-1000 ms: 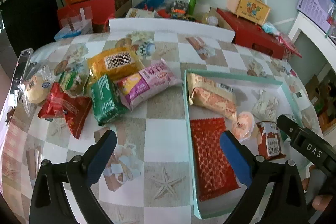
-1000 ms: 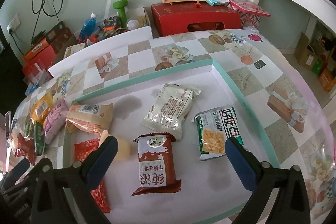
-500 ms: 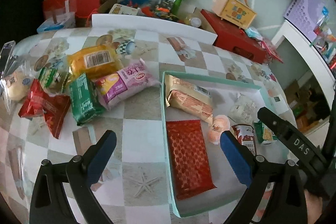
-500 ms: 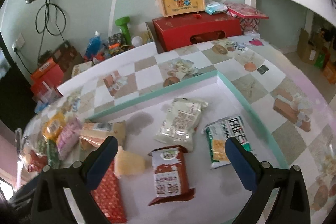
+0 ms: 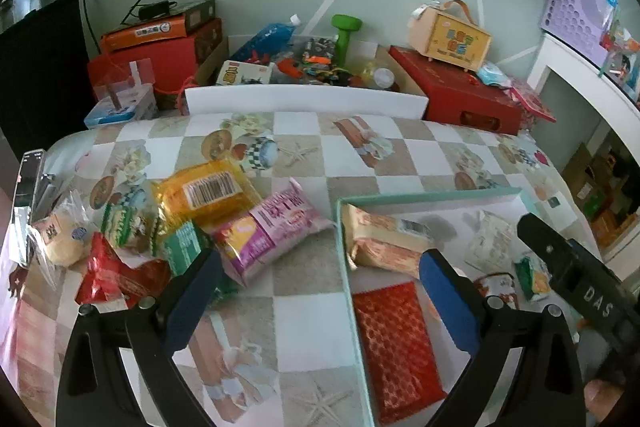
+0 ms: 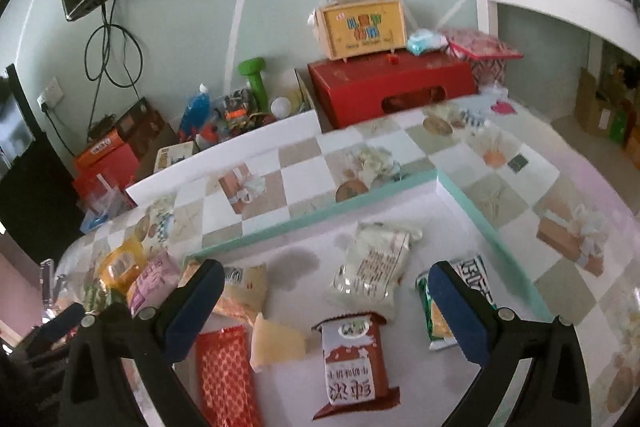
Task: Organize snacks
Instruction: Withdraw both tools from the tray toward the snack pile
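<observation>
Left wrist view: the left tongs have drawn back and risen, released and empty, facing the loose pile with the pink plastic snack pack left of the teal-rimmed tray. Right tongs, released, hover over the tray's packets. Sorting remains unfinished.

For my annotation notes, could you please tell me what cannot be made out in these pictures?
- Left wrist view: green snack packet, partly hidden behind the left gripper finger.
- Left wrist view: red diamond-patterned foil packet, front end cut off by the picture's edge.
- Right wrist view: green-and-white snack bag, partly covered by the right gripper finger.
</observation>
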The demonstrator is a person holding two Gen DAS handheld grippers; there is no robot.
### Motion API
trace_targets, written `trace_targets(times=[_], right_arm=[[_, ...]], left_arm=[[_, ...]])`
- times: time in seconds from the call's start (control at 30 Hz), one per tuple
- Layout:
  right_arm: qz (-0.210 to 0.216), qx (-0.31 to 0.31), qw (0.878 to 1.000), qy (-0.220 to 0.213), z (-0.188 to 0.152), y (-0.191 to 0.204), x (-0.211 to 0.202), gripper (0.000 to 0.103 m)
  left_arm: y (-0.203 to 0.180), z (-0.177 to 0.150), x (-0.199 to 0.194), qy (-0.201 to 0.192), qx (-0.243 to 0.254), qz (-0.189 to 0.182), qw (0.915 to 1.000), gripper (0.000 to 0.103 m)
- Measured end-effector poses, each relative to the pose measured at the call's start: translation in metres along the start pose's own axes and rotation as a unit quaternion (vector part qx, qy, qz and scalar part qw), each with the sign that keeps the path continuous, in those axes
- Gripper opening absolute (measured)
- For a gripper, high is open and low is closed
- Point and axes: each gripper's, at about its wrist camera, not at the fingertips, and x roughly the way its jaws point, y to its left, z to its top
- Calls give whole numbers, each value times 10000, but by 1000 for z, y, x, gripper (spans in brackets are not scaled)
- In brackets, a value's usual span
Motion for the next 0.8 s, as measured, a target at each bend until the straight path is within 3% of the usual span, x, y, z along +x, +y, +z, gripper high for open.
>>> trace_targets(times=[0.27, 0.43, 0.53, 0.8], right_arm=[[13, -108, 9999, -25, 2, 17, 9, 103], [70, -71, 9996, 256, 0, 27, 21, 103], [80, -153, 9992, 363, -3, 36, 24, 103], [246, -520, 9972, 480, -11, 72, 24, 103]], left_arm=[[11, 16, 6, -43, -71, 78, 9999, 99], [19, 20, 14, 204, -66, 43, 9998, 99], [33, 21, 17, 423, -191, 50, 9989, 99], [75, 26, 7, 427, -540, 260, 9973, 98]])
